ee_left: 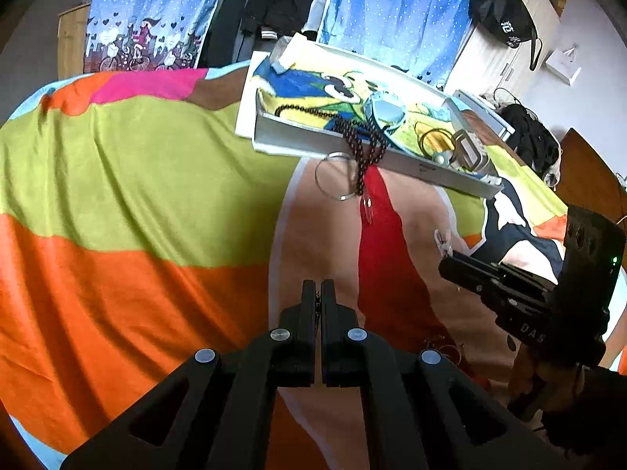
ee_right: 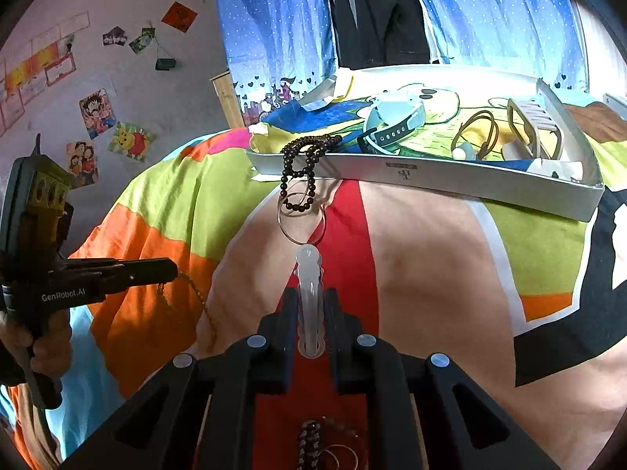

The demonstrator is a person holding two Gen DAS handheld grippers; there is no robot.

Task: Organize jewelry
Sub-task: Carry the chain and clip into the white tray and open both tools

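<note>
A white tray (ee_left: 298, 143) lies on the colourful bedspread and holds a light-blue watch (ee_left: 386, 111), gold hoops (ee_left: 431, 139) and other pieces. A dark bead bracelet (ee_left: 362, 145) hangs over its front wall, above a silver bangle (ee_left: 333, 176). My left gripper (ee_left: 318, 288) is shut on a thin chain (ee_right: 196, 297) that dangles from it in the right wrist view, where the left gripper (ee_right: 172, 268) shows at the left. My right gripper (ee_right: 309, 293) is shut on a translucent hair clip (ee_right: 309, 286), pointing at the bangle (ee_right: 301, 217) and the tray (ee_right: 431, 180).
More jewelry, small rings and a beaded piece (ee_right: 325, 446), lies on the red stripe below my right gripper. A blue curtain (ee_right: 274, 27) and dark hanging clothes stand behind the bed. A black bag (ee_left: 501, 15) hangs on a cabinet at the right.
</note>
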